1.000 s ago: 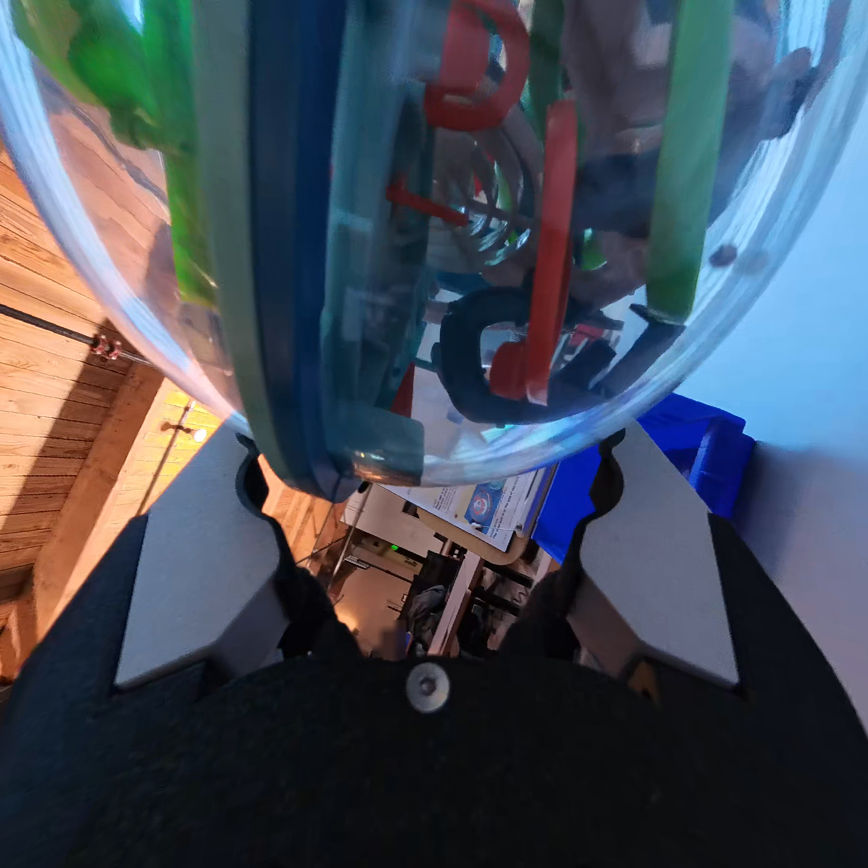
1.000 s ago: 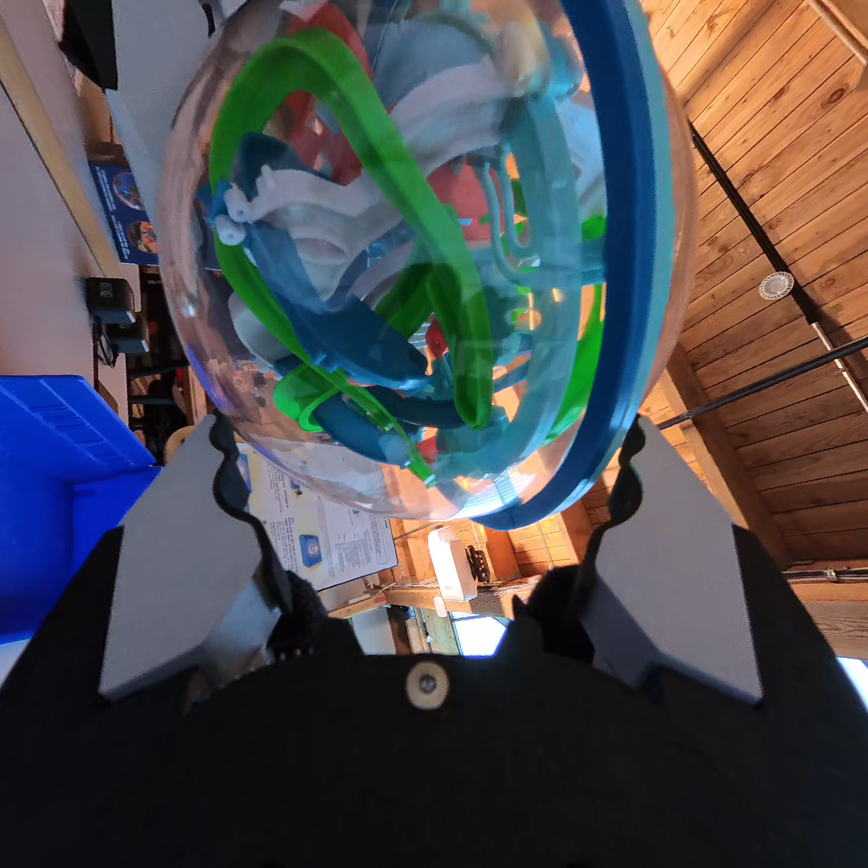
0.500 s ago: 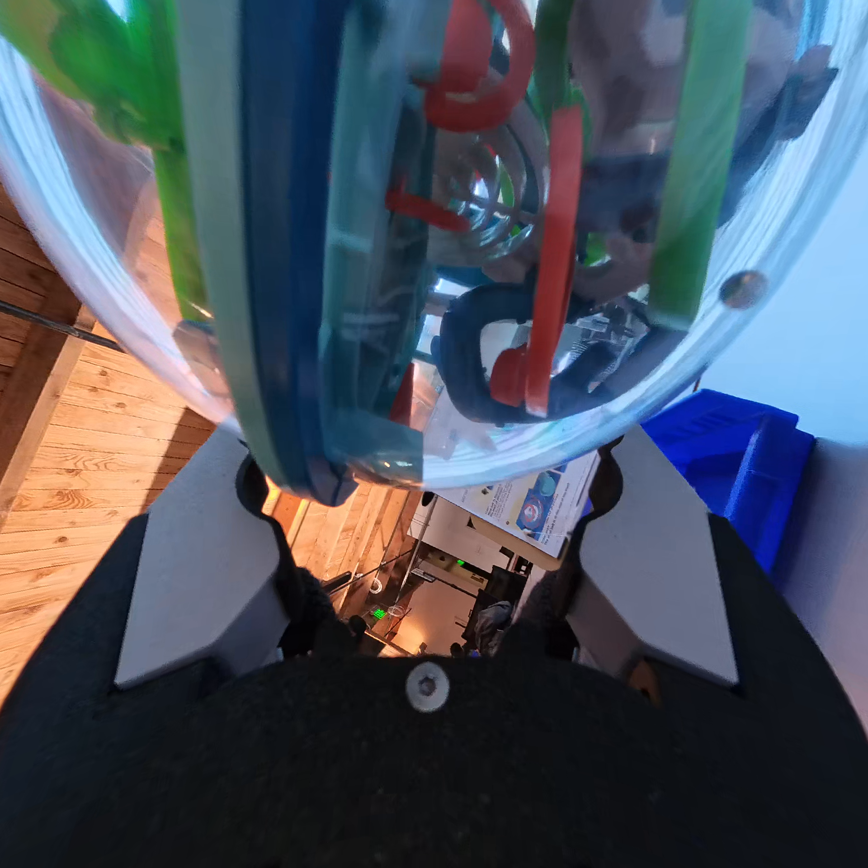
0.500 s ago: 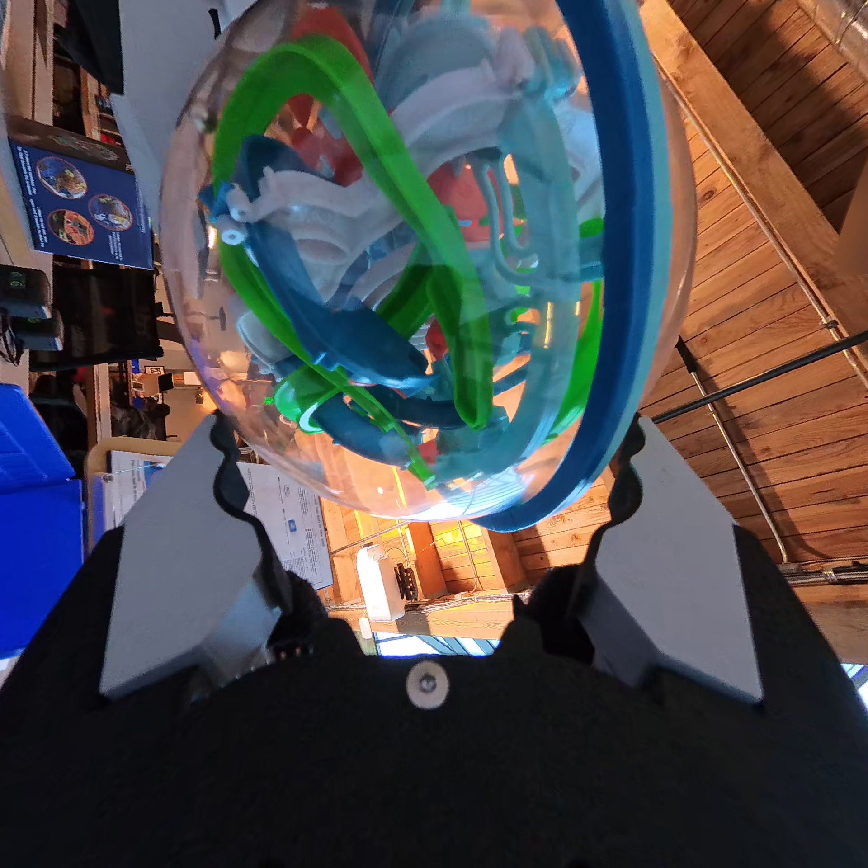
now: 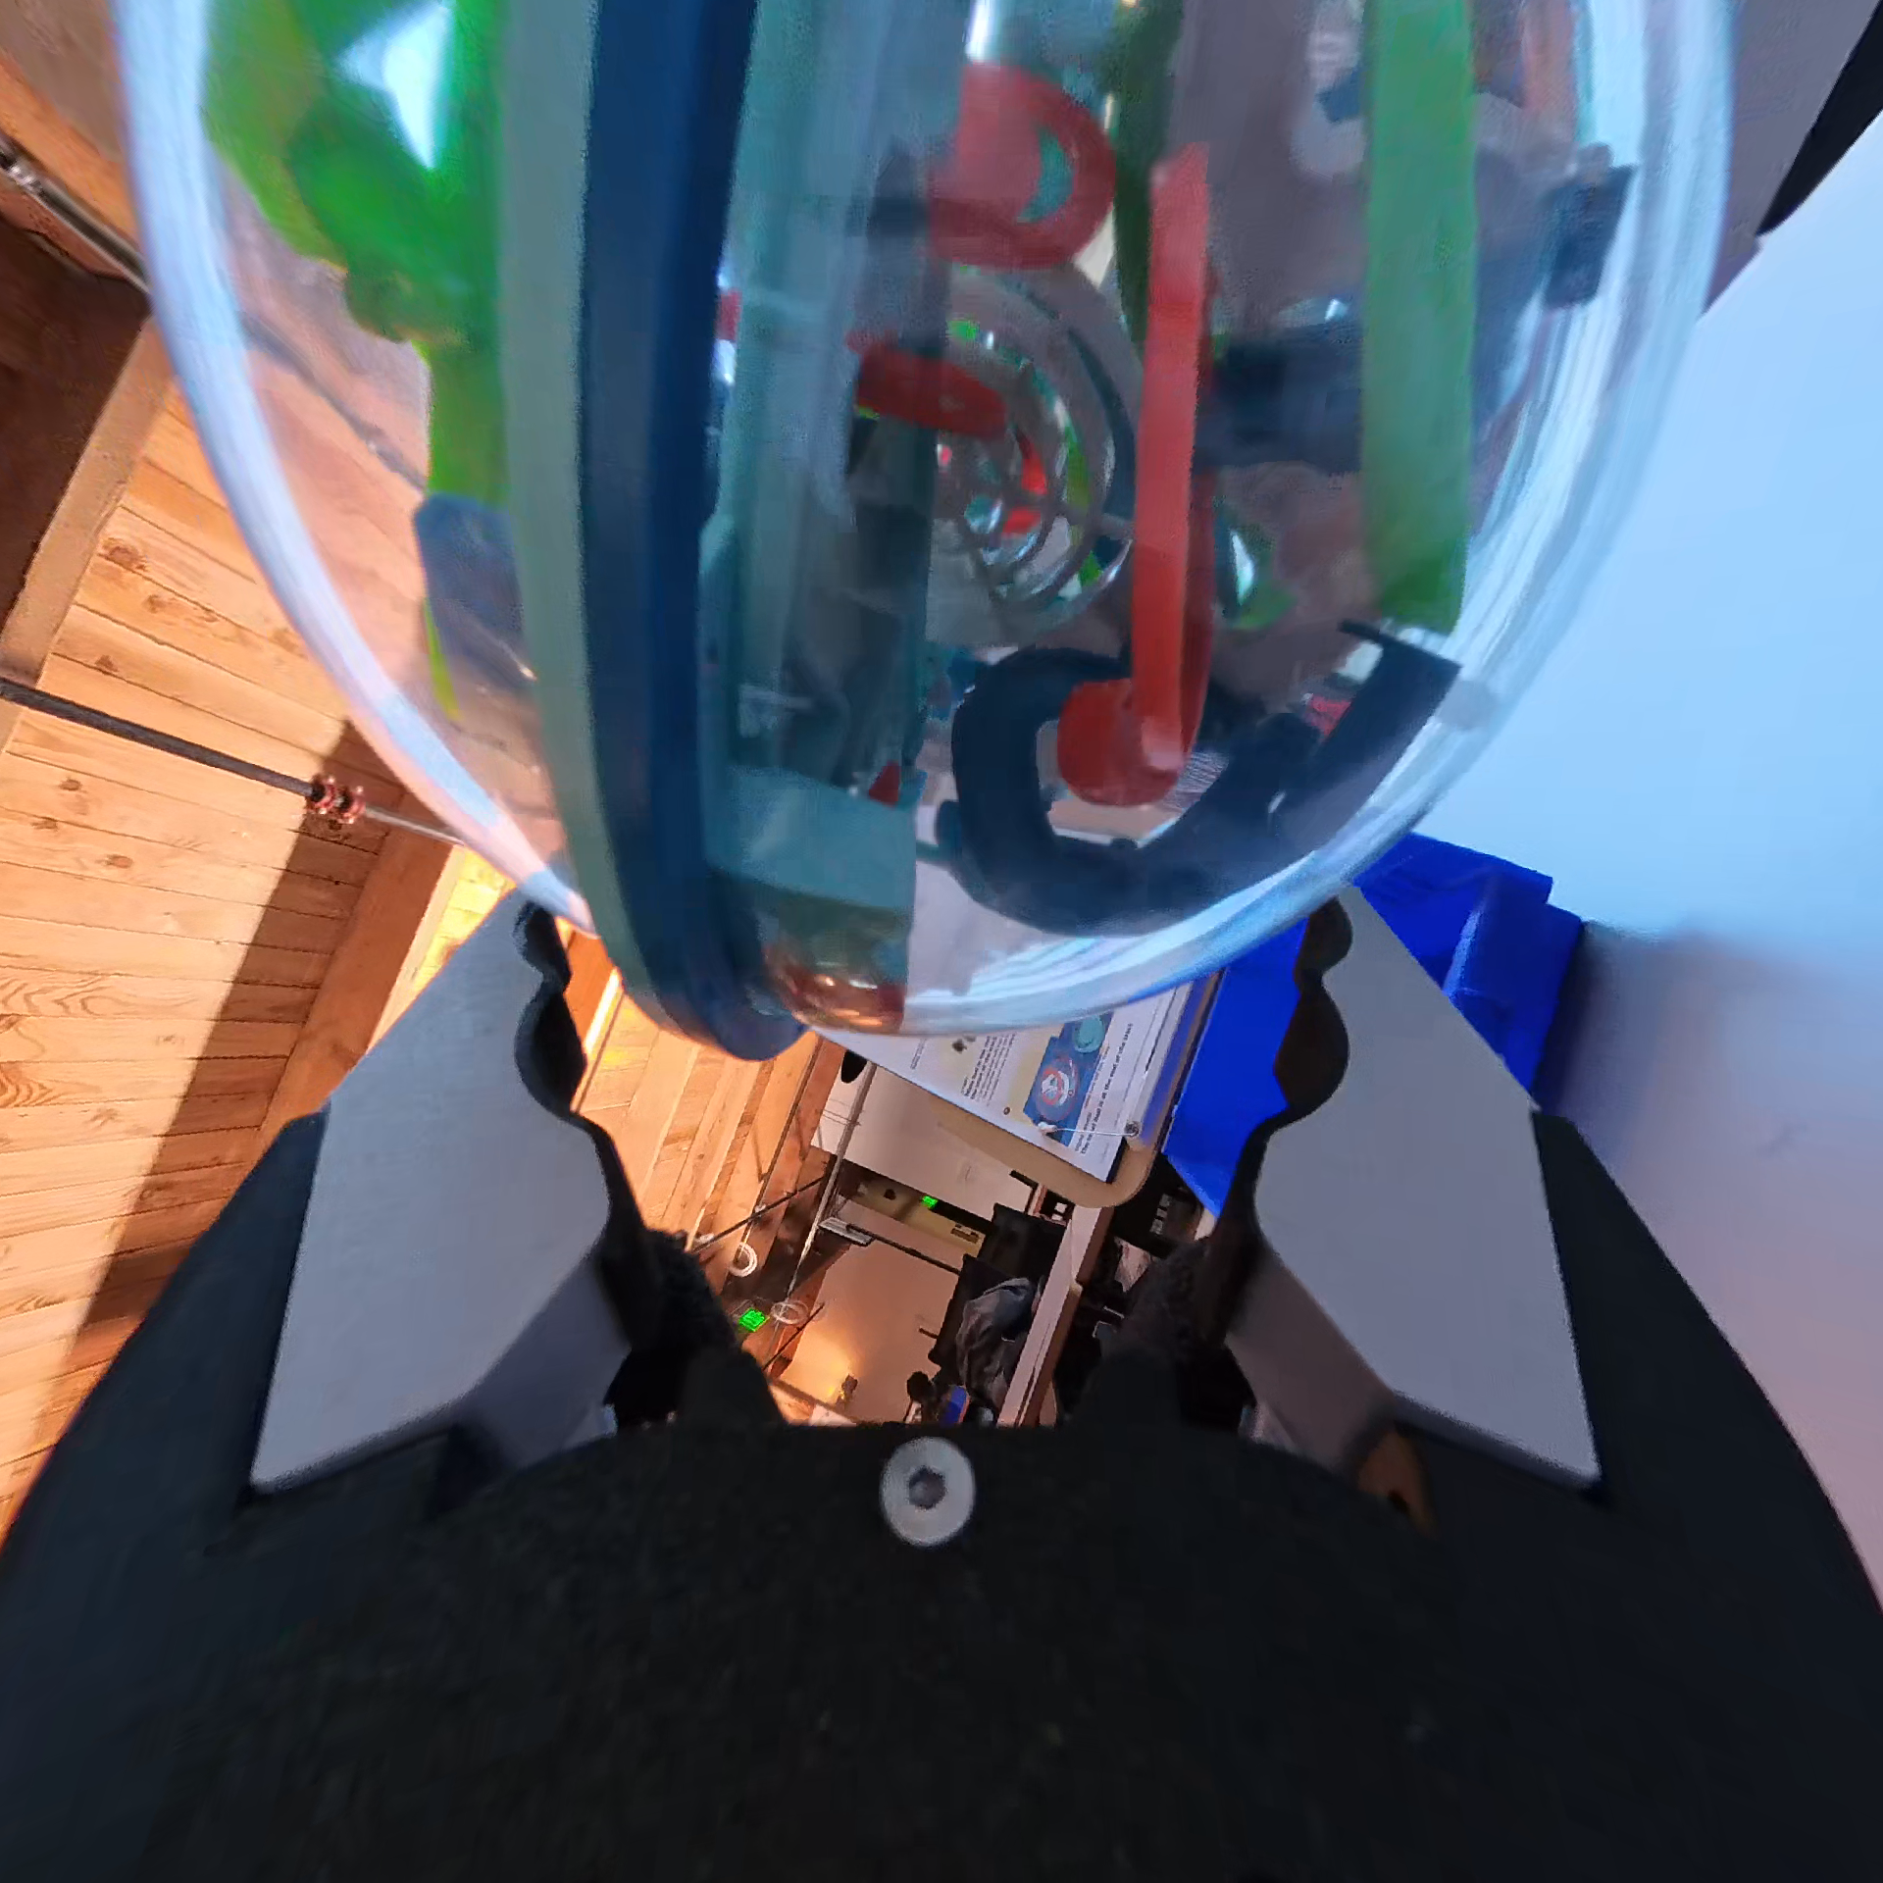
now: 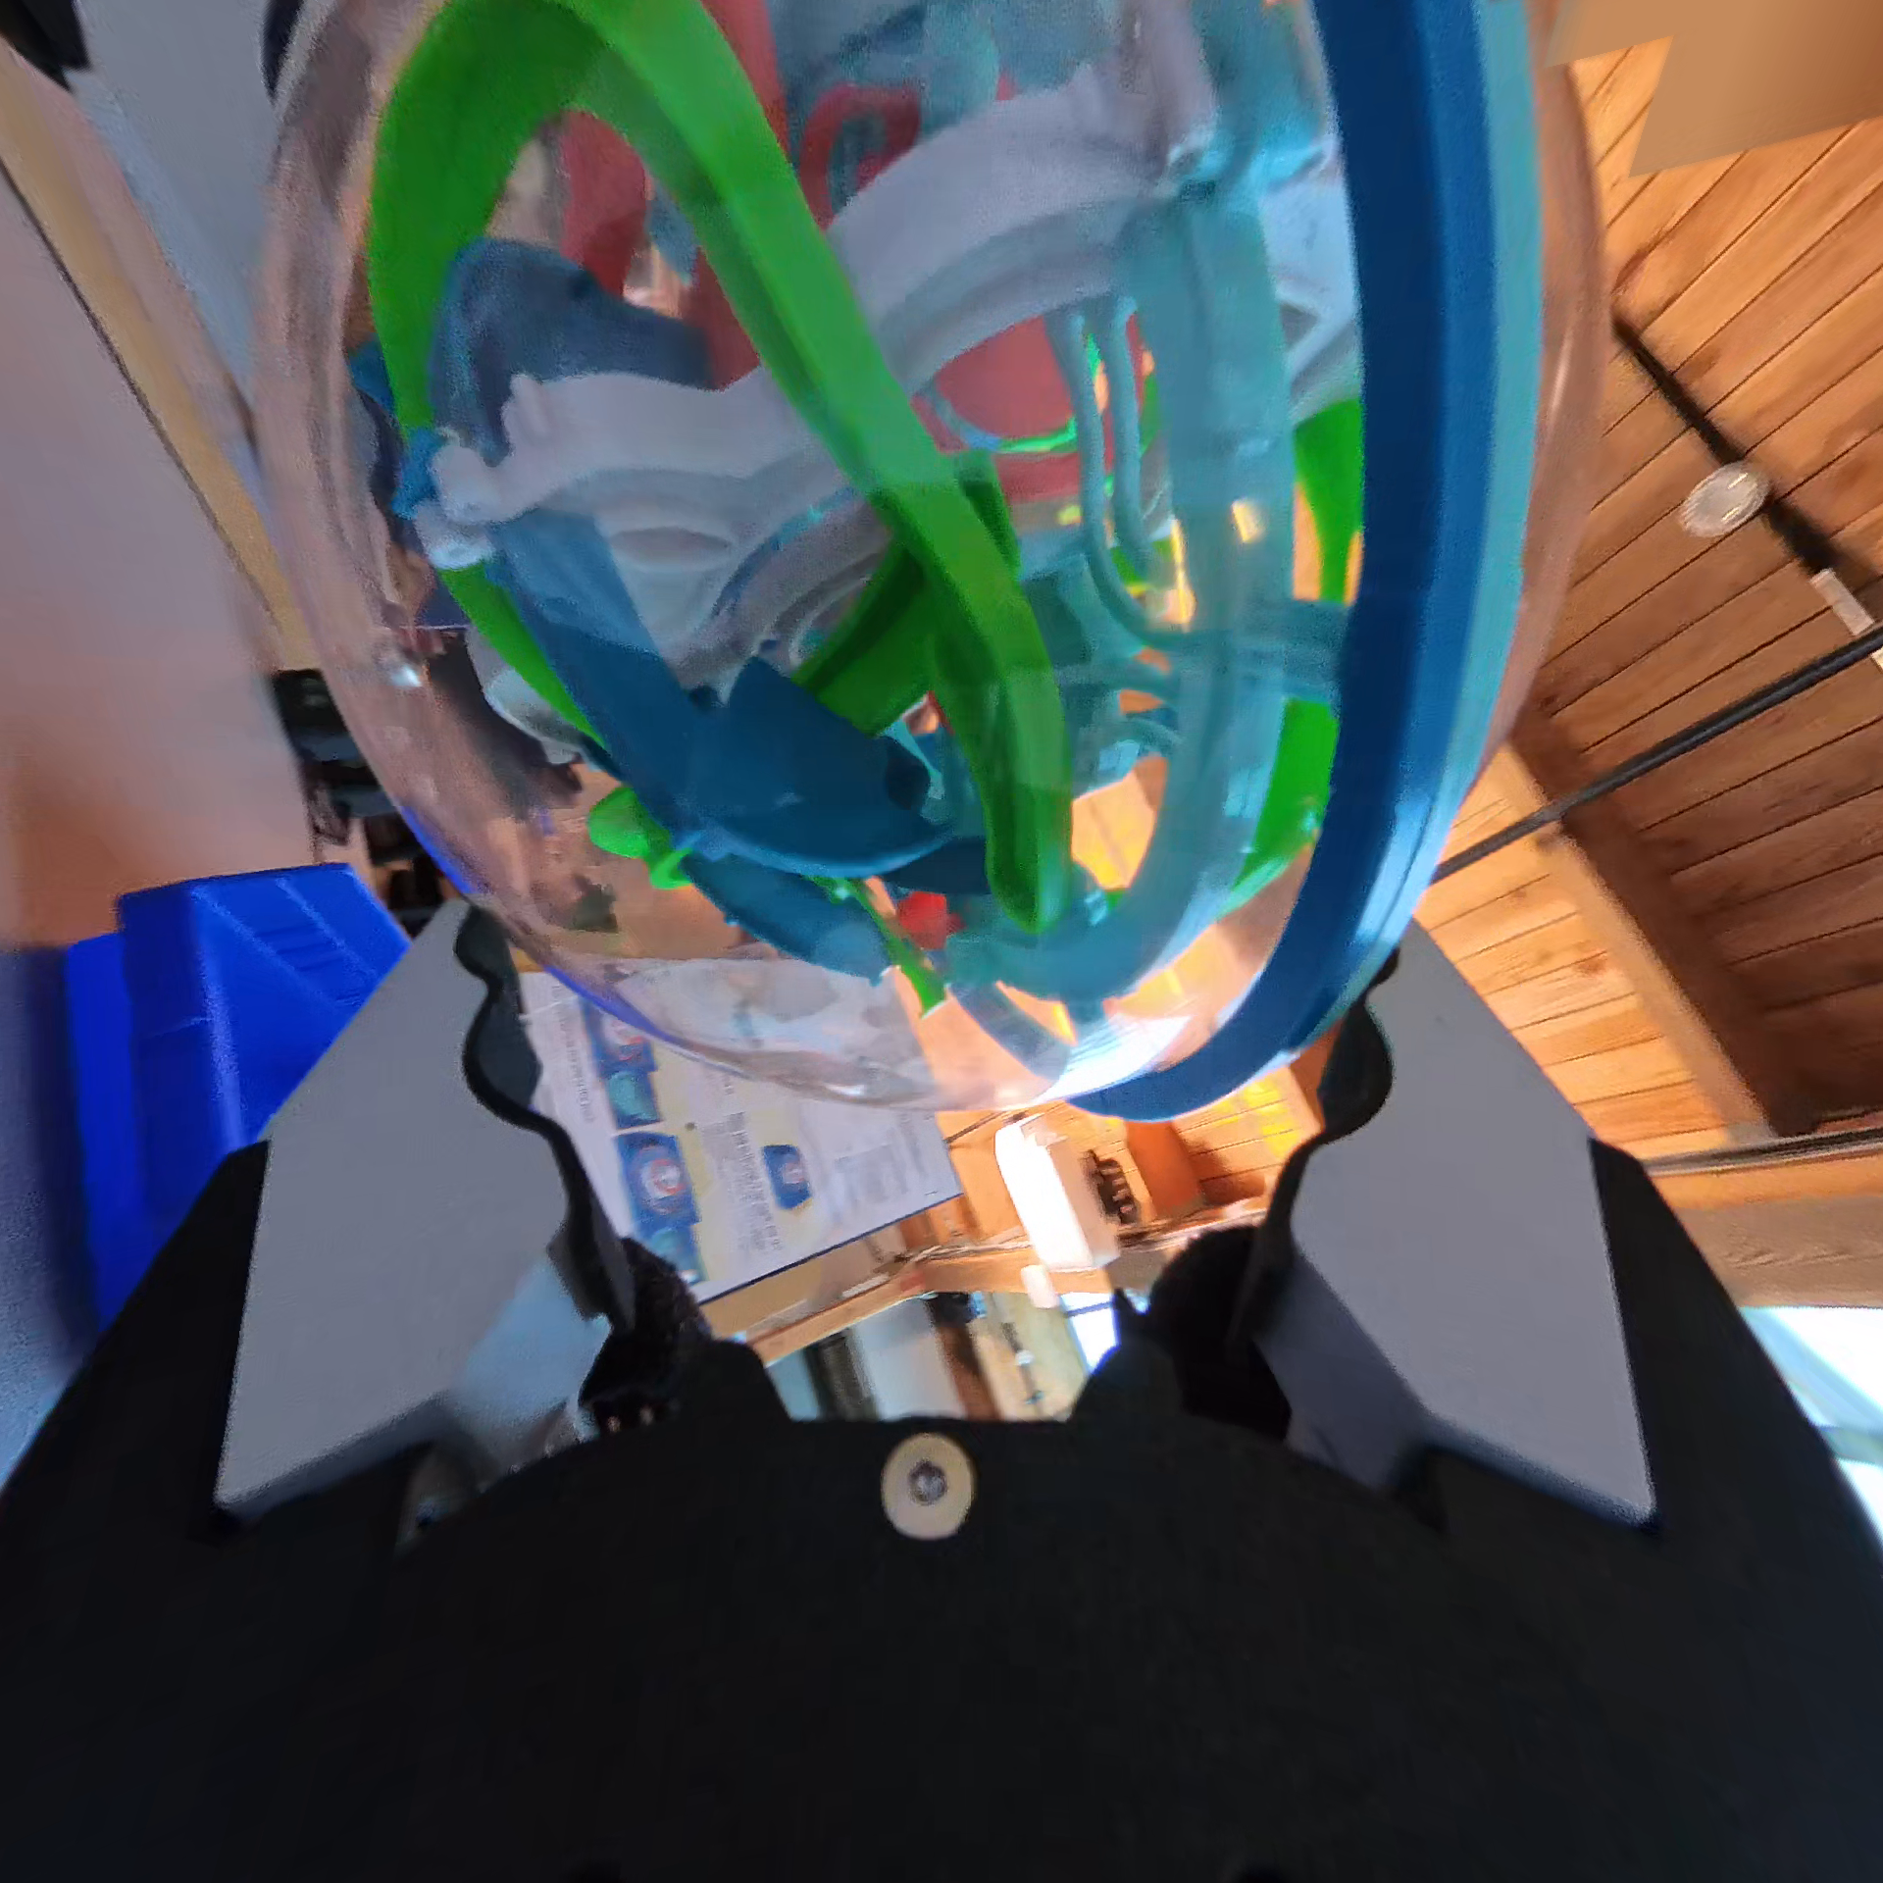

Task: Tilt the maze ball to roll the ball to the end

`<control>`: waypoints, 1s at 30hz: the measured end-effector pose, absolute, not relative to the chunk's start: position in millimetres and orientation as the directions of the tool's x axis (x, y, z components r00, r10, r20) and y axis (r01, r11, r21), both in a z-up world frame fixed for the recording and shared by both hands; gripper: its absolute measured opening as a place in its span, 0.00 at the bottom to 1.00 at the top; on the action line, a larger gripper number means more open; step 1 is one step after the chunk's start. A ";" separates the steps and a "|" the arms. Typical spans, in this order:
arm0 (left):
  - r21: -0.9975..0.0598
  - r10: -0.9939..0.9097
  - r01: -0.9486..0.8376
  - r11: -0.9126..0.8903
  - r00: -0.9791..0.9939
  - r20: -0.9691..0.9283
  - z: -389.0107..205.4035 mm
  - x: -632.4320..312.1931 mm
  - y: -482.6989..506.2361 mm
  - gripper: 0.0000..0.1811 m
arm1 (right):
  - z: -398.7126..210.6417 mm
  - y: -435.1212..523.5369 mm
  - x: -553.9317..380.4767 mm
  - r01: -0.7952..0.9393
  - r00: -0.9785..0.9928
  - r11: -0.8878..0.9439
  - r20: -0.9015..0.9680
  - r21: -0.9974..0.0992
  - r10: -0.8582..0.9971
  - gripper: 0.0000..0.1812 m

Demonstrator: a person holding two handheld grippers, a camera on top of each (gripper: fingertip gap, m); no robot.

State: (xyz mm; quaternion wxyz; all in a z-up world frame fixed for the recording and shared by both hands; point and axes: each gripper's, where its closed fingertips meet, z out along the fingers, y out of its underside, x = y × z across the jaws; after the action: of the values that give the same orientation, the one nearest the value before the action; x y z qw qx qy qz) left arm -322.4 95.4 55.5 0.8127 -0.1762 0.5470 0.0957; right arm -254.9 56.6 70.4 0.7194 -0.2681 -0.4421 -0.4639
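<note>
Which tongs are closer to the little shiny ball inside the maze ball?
Left, probably. The shiny ball sits at the maze ball shell's near edge, just beyond the left tongs. The right tongs grip elsewhere; their view doesn't show it.

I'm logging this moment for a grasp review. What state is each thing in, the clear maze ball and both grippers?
Clear plastic maze ball: lifted off any surface, cradled from both sides, blue seam ring running near upright.
Left gripper: jaws spread wide, sphere seated between the grey fingers.
Right gripper: jaws spread wide, sphere seated between them.
Small rolling ball inside: cannot tell where it is.
</note>
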 end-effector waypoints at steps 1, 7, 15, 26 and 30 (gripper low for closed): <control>-0.195 -0.055 -0.343 0.919 0.379 -0.924 53.7 -321.0 95.3 0.76 | 68.8 59.6 -252.2 0.902 0.196 0.432 0.896 -0.004 -0.399 0.85; -0.383 -0.282 -0.267 0.884 0.349 -0.894 43.5 -315.6 102.5 0.76 | 66.9 61.8 -255.4 0.886 0.181 0.460 0.958 -0.061 -0.222 0.85; -0.700 -0.679 -0.094 0.708 0.181 -0.711 26.9 -306.6 103.6 0.76 | 70.8 53.5 -272.9 0.827 0.204 0.514 0.974 -0.227 0.102 0.85; -0.937 -0.940 0.100 0.335 -0.034 -0.340 26.8 -299.4 91.5 0.76 | 101.7 51.8 -300.1 0.762 0.189 0.495 0.875 -0.417 0.446 0.85; -0.985 -0.967 0.091 0.145 -0.197 -0.160 6.1 -288.1 68.7 0.76 | 98.0 40.7 -311.1 0.709 0.205 0.474 0.796 -0.522 0.570 0.85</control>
State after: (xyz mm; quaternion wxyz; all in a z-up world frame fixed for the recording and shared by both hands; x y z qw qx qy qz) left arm -288.1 68.7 6.1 0.5020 -0.3869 0.5661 -0.5271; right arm -311.1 40.7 98.0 0.5856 -0.5093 -0.6278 -0.0596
